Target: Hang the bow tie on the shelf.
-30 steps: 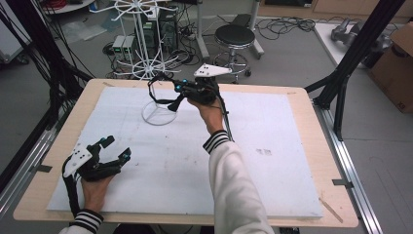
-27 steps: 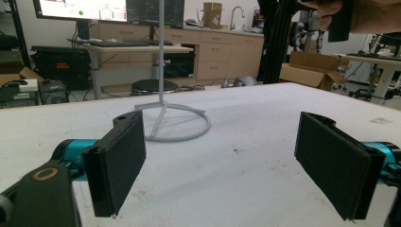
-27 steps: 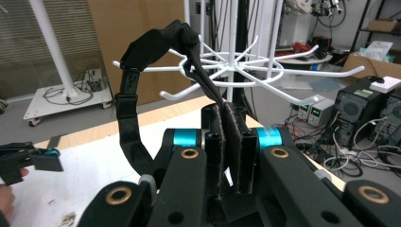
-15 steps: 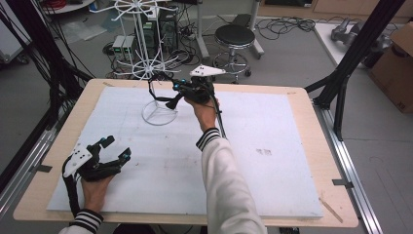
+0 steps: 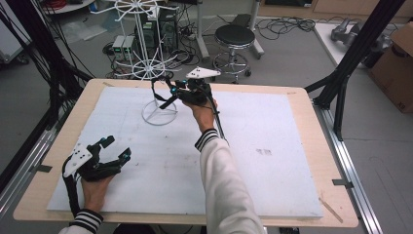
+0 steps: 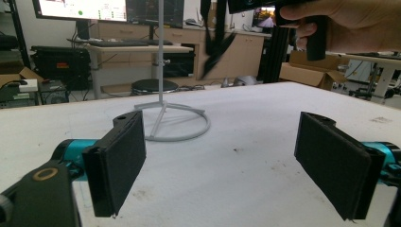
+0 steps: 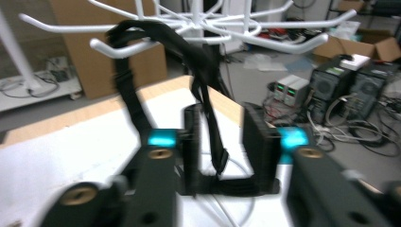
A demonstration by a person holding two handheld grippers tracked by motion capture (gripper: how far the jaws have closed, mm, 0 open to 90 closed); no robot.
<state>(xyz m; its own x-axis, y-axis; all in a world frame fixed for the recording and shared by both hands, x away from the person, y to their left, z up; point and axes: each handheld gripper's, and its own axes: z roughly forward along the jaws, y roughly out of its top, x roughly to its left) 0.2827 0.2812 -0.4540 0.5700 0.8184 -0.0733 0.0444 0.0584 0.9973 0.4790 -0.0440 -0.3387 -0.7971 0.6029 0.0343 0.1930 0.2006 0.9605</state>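
Now, by size:
Bench (image 5: 302,161): wooden top under a white sheet, the rack's ring base standing on its far left part.
Rack (image 5: 157,63): white wire stand, upright, with arms spreading out from the pole.
Right gripper (image 5: 168,95): held up beside the rack's lower arms, jaws narrow with the strap's bottom end between them.
Left gripper (image 5: 117,148): resting low on the bench's near left, well apart from the rack, jaws wide with nothing between them.
Strap (image 7: 198,80): black loop, draped over one rack arm (image 7: 123,47) and hanging down into the right jaws.
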